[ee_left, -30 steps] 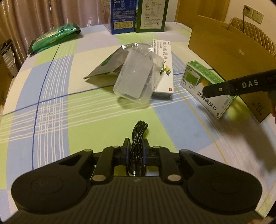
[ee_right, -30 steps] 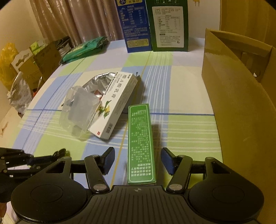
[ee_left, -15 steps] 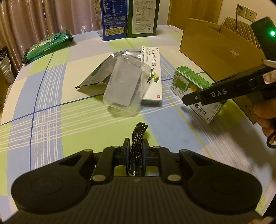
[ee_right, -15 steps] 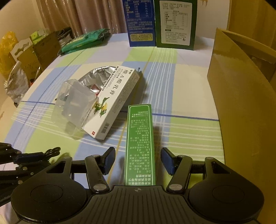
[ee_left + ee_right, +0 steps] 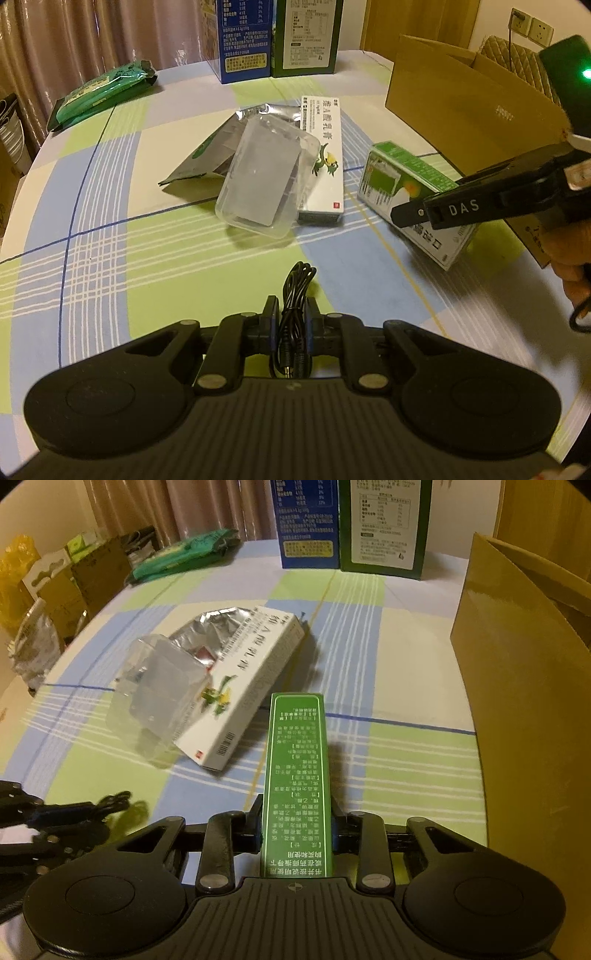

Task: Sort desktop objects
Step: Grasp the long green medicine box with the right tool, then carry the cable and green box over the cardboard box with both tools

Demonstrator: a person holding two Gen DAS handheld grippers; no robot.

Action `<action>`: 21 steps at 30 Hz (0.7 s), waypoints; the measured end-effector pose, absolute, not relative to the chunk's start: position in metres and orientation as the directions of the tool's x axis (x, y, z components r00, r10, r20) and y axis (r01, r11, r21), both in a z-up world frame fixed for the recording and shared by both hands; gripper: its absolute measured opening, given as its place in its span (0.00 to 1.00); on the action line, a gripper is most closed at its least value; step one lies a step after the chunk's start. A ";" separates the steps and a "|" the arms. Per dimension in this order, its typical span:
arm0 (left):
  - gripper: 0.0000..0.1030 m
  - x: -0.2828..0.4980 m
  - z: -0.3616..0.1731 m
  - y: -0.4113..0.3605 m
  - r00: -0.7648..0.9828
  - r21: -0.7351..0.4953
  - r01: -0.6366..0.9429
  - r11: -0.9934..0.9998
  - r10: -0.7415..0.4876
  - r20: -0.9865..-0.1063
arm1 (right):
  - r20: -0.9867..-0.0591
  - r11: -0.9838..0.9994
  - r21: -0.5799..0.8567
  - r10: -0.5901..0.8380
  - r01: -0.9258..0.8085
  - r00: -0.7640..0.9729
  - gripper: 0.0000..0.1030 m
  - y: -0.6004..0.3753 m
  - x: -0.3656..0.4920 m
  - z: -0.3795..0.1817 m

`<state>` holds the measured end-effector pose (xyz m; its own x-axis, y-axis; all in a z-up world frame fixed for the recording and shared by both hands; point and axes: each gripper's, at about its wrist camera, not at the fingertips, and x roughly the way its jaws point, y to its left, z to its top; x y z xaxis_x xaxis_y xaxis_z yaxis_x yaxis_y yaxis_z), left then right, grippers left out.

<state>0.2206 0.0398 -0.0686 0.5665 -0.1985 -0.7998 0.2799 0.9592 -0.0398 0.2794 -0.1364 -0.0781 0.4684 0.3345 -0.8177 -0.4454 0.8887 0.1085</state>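
Note:
My right gripper [image 5: 295, 812] is shut on a long green medicine box [image 5: 297, 746]; both pads press its long sides near the close end. The box points away from me over the checked tablecloth [image 5: 406, 760]. The left wrist view shows the same box [image 5: 391, 177] tilted, with one black finger [image 5: 454, 208] of the right gripper along its side. My left gripper [image 5: 291, 310] is shut on a coiled black cable [image 5: 297, 288], whose loop sticks out ahead of the pads. In the right wrist view the left gripper [image 5: 110, 805] sits blurred at the lower left.
A clear plastic container [image 5: 266, 177] leans on a white box [image 5: 325, 155] and a silver foil pouch [image 5: 218, 147] mid-table. An open cardboard box [image 5: 461, 103] stands at the right. Blue [image 5: 243, 37] and green [image 5: 310, 33] cartons stand at the back, a green packet [image 5: 99, 92] at the far left.
The right gripper's jaws closed from wide apart onto the green box's sides. The left gripper kept its hold on the cable and barely moved.

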 end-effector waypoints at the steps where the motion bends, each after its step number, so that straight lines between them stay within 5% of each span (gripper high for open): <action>1: 0.10 0.221 -0.067 0.039 0.569 -0.042 0.279 0.959 -0.200 -0.797 | -0.811 0.885 0.103 0.339 -0.455 0.477 0.27 -0.135 0.277 -0.075; 21: 0.10 0.222 -0.031 0.015 0.617 -0.084 0.282 0.956 -0.248 -0.747 | -0.670 0.895 0.129 0.396 -0.426 0.628 0.27 -0.166 0.229 -0.019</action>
<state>0.2215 0.0154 -0.0314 0.6171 -0.2480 -0.7467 0.2822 0.9557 -0.0842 0.2287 -0.1660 -0.0188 0.6277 0.3955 -0.6705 -0.4264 0.8953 0.1289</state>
